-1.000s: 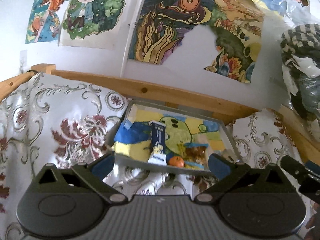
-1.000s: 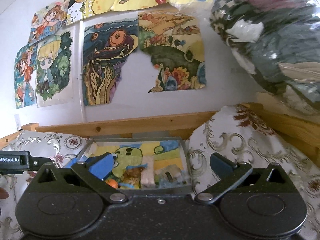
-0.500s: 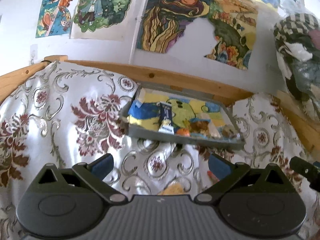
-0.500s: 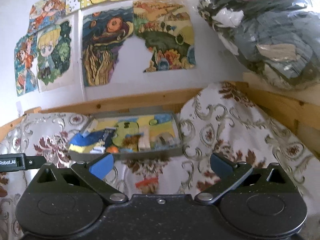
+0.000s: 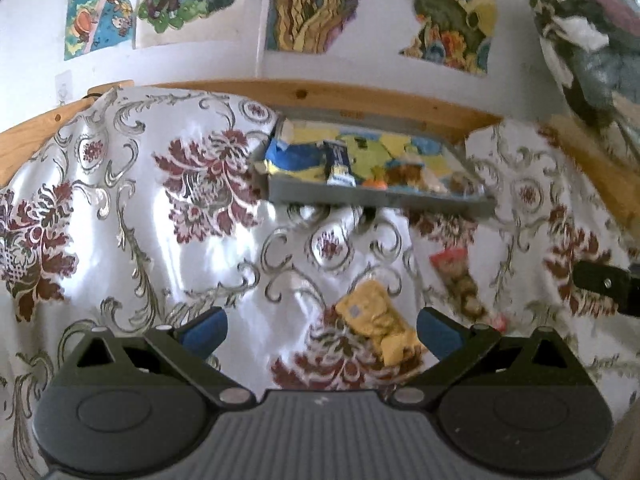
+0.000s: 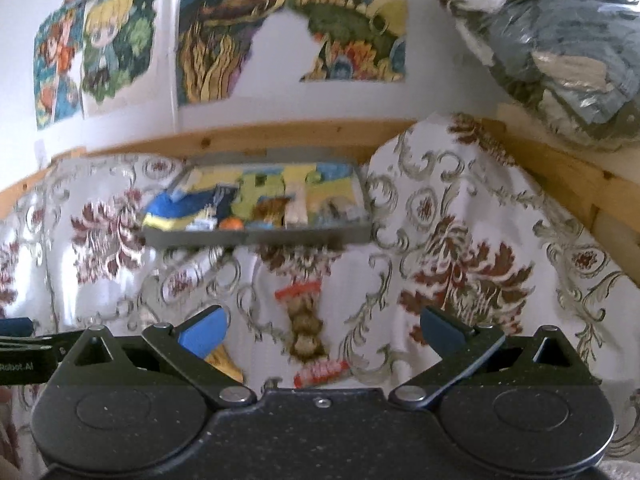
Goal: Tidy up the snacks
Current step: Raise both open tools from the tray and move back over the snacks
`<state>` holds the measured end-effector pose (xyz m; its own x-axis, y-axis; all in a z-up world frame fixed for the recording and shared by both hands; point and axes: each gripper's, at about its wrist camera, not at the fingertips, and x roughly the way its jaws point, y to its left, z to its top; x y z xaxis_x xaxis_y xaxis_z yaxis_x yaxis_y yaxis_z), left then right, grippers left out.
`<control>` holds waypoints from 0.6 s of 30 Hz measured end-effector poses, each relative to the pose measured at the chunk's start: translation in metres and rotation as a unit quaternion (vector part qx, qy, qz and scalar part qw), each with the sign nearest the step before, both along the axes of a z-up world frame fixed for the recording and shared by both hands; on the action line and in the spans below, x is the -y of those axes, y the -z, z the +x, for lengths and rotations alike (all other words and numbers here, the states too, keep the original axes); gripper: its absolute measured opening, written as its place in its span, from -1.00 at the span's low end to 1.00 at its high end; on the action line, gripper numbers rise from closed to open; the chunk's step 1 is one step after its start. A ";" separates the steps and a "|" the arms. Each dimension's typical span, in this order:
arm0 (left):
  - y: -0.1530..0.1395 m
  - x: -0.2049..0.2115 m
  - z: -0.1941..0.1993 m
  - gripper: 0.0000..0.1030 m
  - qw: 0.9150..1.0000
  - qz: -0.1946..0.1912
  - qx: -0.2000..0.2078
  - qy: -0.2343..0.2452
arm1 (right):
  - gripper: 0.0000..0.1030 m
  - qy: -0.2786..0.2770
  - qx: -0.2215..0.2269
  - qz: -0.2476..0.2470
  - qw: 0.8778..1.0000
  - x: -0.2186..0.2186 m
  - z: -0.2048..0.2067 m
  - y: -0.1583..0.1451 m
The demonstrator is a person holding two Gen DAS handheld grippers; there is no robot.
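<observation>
A grey tray [image 5: 376, 200] [image 6: 256, 236] with a colourful lining lies at the back of the cloth by the wooden rail; it holds several snacks, among them a dark blue packet [image 5: 339, 162] and a small orange piece [image 5: 375, 182]. On the cloth in front of it lie a yellow snack packet [image 5: 378, 326] and a clear packet with red ends [image 5: 460, 284] [image 6: 306, 332]. My left gripper [image 5: 322, 334] is open just above the yellow packet, nothing between its fingers. My right gripper [image 6: 322, 330] is open over the red-ended packet, also holding nothing.
A white cloth with dark red flowers [image 5: 160, 208] [image 6: 480, 240] covers the surface. A wooden rail [image 5: 360, 98] runs along the wall, which bears colourful pictures [image 6: 224, 40]. A plastic bag of clothes [image 6: 552, 40] hangs at the upper right. The right gripper's tip [image 5: 600, 284] shows at the left view's right edge.
Both grippers have drawn back from the tray and tipped down. The tray now sits farther off, and the yellow and red-ended packets on the cloth have come into view.
</observation>
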<state>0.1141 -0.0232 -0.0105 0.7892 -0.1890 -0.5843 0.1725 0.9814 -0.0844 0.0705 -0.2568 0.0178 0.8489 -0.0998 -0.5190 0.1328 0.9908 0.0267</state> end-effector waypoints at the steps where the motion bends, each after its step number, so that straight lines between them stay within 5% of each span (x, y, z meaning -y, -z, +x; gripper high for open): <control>1: 0.002 0.000 -0.001 0.99 1.000 0.002 -0.005 0.002 | 0.99 -0.002 -0.007 -0.002 1.000 -0.001 0.001 0.002; 18: 0.018 0.002 0.002 0.99 0.998 0.022 -0.054 -0.001 | 0.99 -0.019 -0.069 -0.015 0.997 -0.009 0.017 0.017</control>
